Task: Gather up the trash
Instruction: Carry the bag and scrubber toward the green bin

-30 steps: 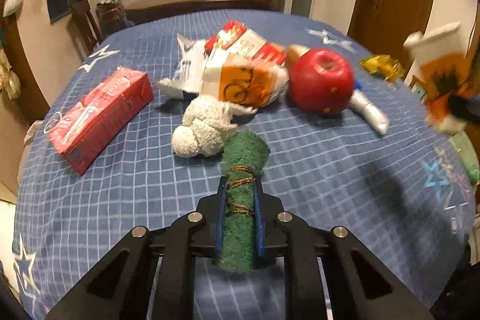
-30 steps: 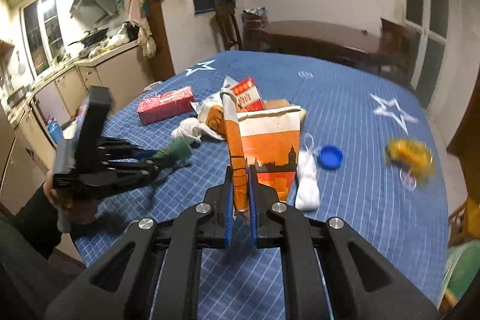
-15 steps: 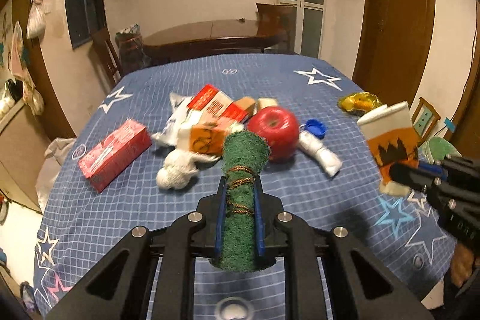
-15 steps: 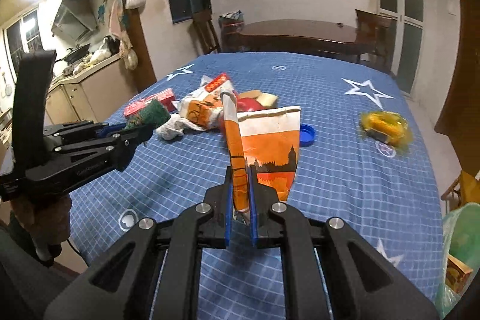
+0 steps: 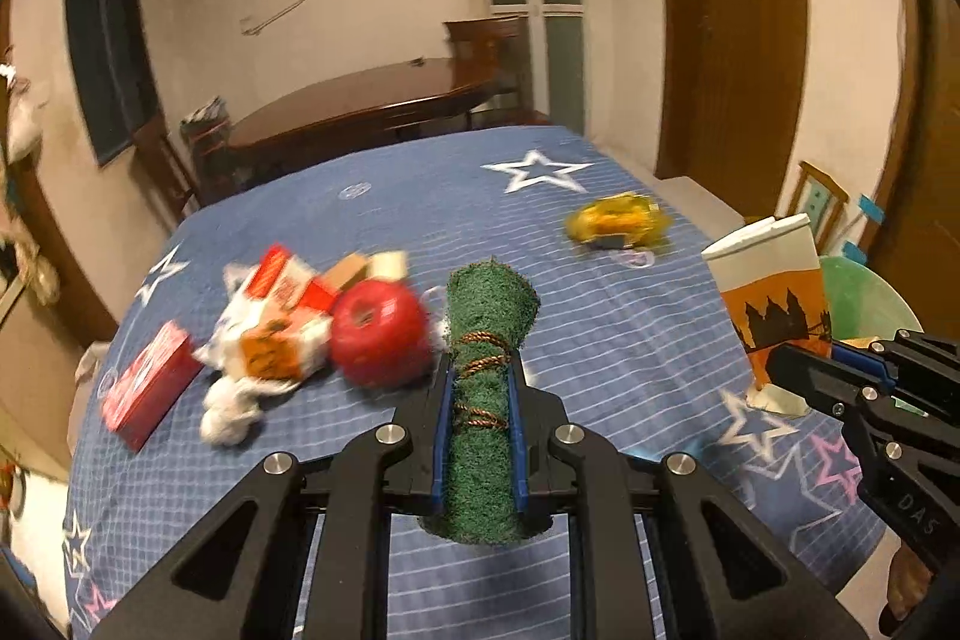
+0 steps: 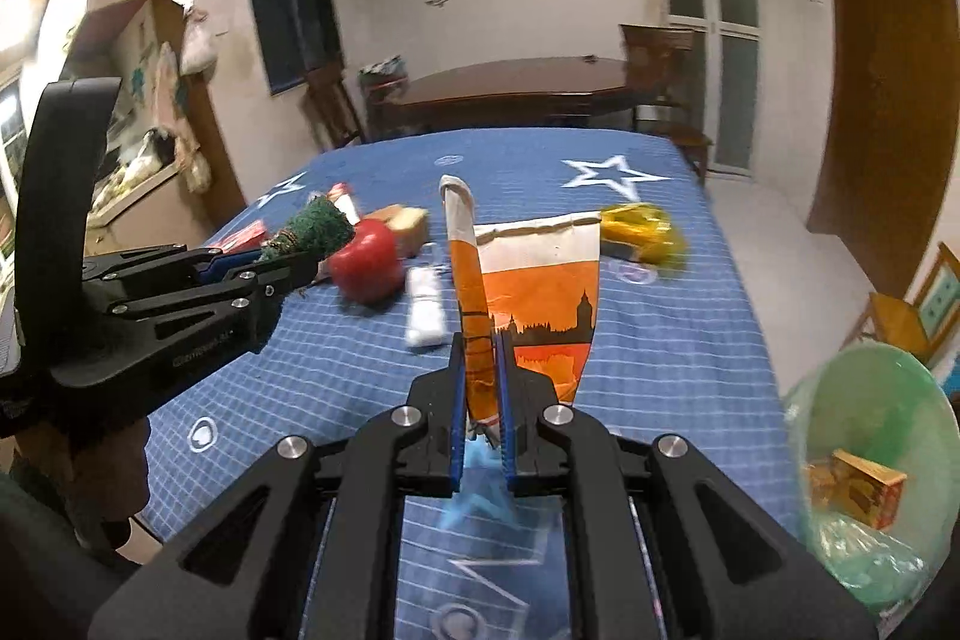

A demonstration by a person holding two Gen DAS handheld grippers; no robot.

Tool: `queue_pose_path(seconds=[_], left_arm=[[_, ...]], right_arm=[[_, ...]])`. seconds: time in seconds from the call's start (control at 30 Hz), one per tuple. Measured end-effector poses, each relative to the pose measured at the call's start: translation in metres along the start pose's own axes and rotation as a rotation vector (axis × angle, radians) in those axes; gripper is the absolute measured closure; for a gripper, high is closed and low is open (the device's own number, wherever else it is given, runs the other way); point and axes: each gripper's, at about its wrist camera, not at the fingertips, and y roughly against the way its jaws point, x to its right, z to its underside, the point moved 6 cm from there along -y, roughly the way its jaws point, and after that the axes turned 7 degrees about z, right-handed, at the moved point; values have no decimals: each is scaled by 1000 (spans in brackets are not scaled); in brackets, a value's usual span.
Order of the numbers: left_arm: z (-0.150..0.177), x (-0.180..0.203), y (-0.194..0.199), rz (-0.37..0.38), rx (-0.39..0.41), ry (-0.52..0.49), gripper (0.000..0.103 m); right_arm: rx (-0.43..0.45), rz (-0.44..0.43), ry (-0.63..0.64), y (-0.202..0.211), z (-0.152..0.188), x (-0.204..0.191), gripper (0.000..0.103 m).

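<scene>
Your left hand-held gripper (image 5: pixel 479 403) is clenched on a rolled green scrubbing pad (image 5: pixel 487 340) bound with brown string, holding it up above the desk (image 5: pixel 600 340), which wears a blue checked cloth with white stars. Your right hand-held gripper (image 6: pixel 480 388) is clamped on the folded edge of an orange and white paper bag (image 6: pixel 540 292) printed with a dark skyline, also lifted off the cloth. Still lying on the desk are a red apple (image 5: pixel 378 334), a heap of crumpled wrappers and cartons (image 5: pixel 270 334) just left of it, a red box (image 5: pixel 147 394) near the left edge, and a yellow wrapper (image 5: pixel 618 220) well apart on the far right. A green bin (image 6: pixel 870 436) with a clear liner stands beside the desk's right edge; a small carton (image 6: pixel 858 484) lies inside it.
</scene>
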Motion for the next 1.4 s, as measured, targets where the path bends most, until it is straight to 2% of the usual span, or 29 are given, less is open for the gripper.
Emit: queue_pose_path(seconds=[0.53, 0.9, 1.13, 1.4], left_arm=[[-55, 142, -26, 117, 50, -208, 86], [-75, 228, -43, 207, 67, -316, 86], [-78, 272, -59, 266, 52, -367, 86], [-81, 315, -82, 344, 30, -411, 86]], right_arm=[[82, 263, -137, 52, 2, 131, 95], [106, 444, -187, 84, 8, 207, 95], [83, 523, -209, 91, 14, 240, 95], [38, 556, -253, 86, 30, 265, 95]])
